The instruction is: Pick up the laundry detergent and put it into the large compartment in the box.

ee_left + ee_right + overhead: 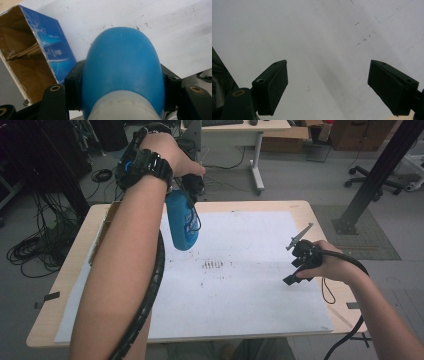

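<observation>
A blue plastic bottle (pixel 181 222) hangs above the back left part of the table, with my left gripper (pixel 191 182) shut on it from above. In the left gripper view the bottle's rounded blue body (pixel 122 72) sits between the two black jaws, which press on its sides, and its whitish end lies nearest the camera. My left gripper (pixel 122 85) is held high by the raised left hand. Over the right side of the white sheet (pixel 240 295), my right gripper (pixel 293 266) stands open. Nothing lies between its pads (pixel 274 85), and the right gripper (pixel 327 82) faces bare sheet.
An open cardboard box (pixel 37 55) with a blue printed side lies at the table's left edge, seen as a brown flap (pixel 106 222) in the high view. Dark smudges (pixel 214 264) mark the sheet's middle. Cables, a desk and a black post surround the wooden table (pixel 70 270).
</observation>
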Tool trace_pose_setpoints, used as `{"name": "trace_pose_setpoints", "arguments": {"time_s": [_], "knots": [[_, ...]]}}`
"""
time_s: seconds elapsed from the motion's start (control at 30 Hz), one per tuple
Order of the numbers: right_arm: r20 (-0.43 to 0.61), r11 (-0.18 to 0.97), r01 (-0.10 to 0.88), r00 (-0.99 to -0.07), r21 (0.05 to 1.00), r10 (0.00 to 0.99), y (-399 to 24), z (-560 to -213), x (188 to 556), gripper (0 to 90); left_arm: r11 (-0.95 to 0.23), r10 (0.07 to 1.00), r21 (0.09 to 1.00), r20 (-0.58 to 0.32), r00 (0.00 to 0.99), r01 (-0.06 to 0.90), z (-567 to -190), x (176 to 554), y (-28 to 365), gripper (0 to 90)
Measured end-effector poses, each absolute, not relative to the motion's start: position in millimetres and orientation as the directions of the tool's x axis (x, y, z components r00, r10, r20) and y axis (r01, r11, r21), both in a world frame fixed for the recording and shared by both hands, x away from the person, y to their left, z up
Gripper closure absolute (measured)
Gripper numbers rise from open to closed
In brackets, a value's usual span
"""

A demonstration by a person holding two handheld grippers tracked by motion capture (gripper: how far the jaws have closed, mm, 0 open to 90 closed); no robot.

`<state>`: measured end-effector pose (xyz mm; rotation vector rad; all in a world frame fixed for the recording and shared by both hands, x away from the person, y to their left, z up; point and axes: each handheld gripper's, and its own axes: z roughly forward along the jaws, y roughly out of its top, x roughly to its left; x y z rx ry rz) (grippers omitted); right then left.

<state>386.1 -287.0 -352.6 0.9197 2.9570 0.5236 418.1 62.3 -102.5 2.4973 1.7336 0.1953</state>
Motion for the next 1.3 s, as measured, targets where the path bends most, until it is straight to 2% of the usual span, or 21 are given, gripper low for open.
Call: {"name": "trace_pose_setpoints", "arguments": {"time_s": [1.3], "knots": [[0.099,0.774,0.556,-0.826,0.303,0.555,-283.1,-357.5,389.1,16.7,-0.213,0.977,0.143,0.046,0.208,0.967,-111.5,423.1,120.6,37.4]]}}
